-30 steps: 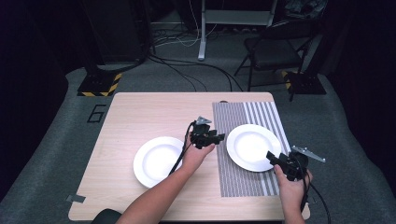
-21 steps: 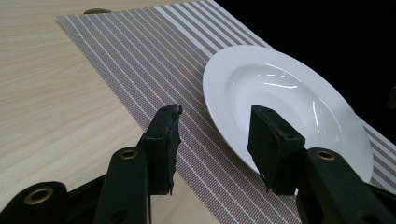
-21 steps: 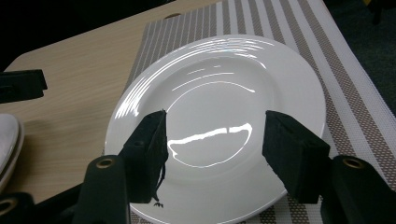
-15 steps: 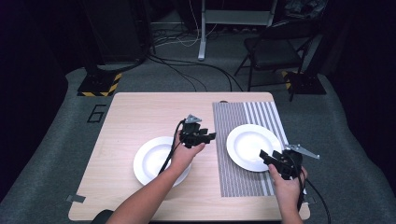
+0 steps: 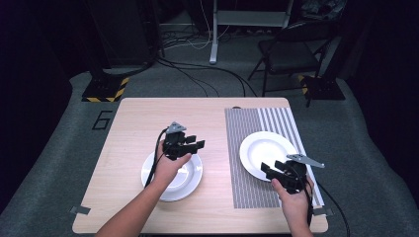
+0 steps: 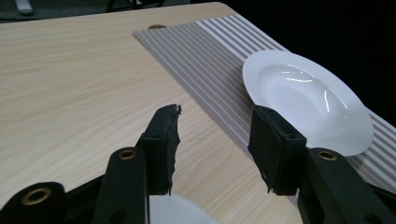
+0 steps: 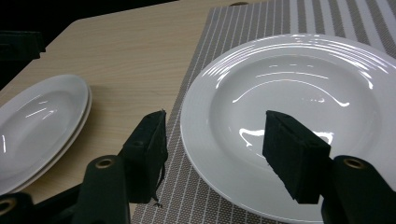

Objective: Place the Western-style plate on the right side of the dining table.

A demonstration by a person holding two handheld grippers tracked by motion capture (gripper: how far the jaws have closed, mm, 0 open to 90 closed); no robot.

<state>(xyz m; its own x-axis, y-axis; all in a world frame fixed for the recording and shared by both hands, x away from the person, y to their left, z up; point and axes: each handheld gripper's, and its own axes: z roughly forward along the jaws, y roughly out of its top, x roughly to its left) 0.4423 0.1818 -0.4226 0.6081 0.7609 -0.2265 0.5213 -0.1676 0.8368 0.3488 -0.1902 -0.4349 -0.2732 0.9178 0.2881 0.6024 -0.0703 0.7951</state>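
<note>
Having slid leftward over the stacked plates (image 5: 172, 176), left gripper (image 5: 193, 142) jaws apart, right gripper (image 5: 271, 168) likewise, seemingly unmoved.

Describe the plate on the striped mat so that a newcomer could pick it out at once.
On the light wooden table, find the grey striped placemat along its right side. The round white plate lies on it, single, while the other white plates sit stacked on bare wood.

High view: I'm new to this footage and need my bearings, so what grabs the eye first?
Two white spots on a pale table: a plate on the striped mat at right, and a stack of plates on bare wood at left. The left tool hangs open above the stack, and the right tool sits open at the mat plate's near rim.
</note>
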